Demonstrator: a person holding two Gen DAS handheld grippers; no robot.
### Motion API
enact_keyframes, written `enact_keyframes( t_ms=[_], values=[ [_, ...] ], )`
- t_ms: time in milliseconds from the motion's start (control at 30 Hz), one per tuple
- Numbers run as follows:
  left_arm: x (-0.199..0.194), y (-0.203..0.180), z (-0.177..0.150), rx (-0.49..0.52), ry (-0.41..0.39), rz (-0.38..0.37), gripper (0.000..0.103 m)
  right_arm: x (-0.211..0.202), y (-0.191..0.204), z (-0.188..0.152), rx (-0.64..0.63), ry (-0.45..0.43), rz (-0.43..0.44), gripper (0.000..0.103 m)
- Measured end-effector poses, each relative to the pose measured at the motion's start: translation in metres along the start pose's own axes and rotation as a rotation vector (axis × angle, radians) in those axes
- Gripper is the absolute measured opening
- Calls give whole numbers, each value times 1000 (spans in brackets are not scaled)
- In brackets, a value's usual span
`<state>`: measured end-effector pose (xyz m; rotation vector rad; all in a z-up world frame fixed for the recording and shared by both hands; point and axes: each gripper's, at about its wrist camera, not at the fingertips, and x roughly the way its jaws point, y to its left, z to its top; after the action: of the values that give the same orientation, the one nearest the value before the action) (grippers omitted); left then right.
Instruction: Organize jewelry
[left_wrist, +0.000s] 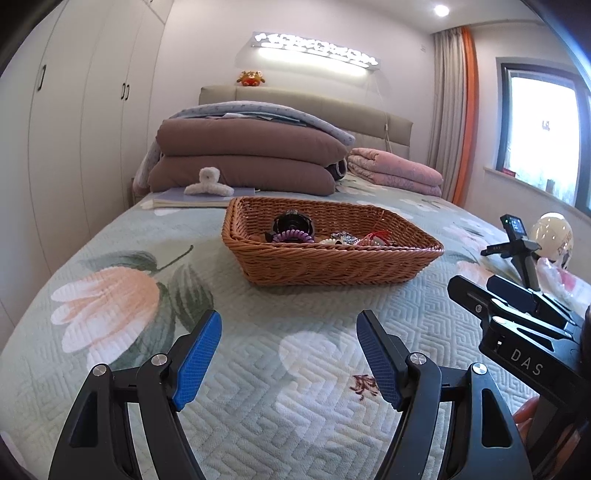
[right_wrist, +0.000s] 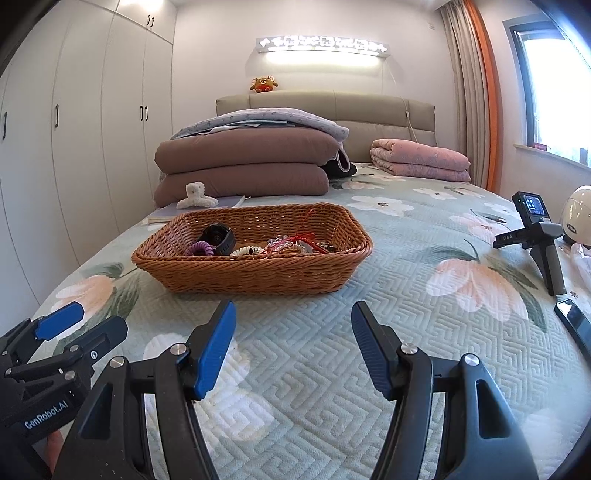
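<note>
1. Plainly, the left claw (left_wrist: 289, 356) hovers over the bedspread (left_wrist: 258, 369) with its jaws apart and empty; reaching from here, its wide blue fingers (left_wrist: 197, 360) could catch the near wall of the wicker basket (left_wrist: 332, 266) and push it up the bed, since the light basket sits loose on soft quilting.
2. Tangling is the next risk, I judge: the jewelry (right_wrist: 280, 245) lies heaped in the basket's middle, a purple coil tie (right_wrist: 201, 249), a dark round piece (right_wrist: 218, 234), pale beads and red cord all touching, so one grip may drag up several.
3. The basket itself sits mid-bed, well short of the folded quilts (right_wrist: 243, 166) near the headboard edge; small glossy pieces look slippery.
4. The right claw (right_wrist: 293, 354) is likewise spread and holding nothing; a swing toward the bed's right edge could knock the small tripod device (right_wrist: 535, 229) standing there.
</note>
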<state>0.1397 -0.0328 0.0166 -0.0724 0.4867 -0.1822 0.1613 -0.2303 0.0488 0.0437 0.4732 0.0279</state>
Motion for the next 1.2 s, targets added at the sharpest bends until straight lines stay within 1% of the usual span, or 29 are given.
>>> enact_keyframes(
  t_ms=[133,533,1200],
  values=[
    [0,-4,0,18,-5,5,77,1,-1,0,2,4,3,68],
    [-3,-3,0,17,-17,2,77,5,-7,1,33,18,21,68],
    [-6,-3,0,15,-28,19,77,5,-7,1,30,22,21,68]
  ],
)
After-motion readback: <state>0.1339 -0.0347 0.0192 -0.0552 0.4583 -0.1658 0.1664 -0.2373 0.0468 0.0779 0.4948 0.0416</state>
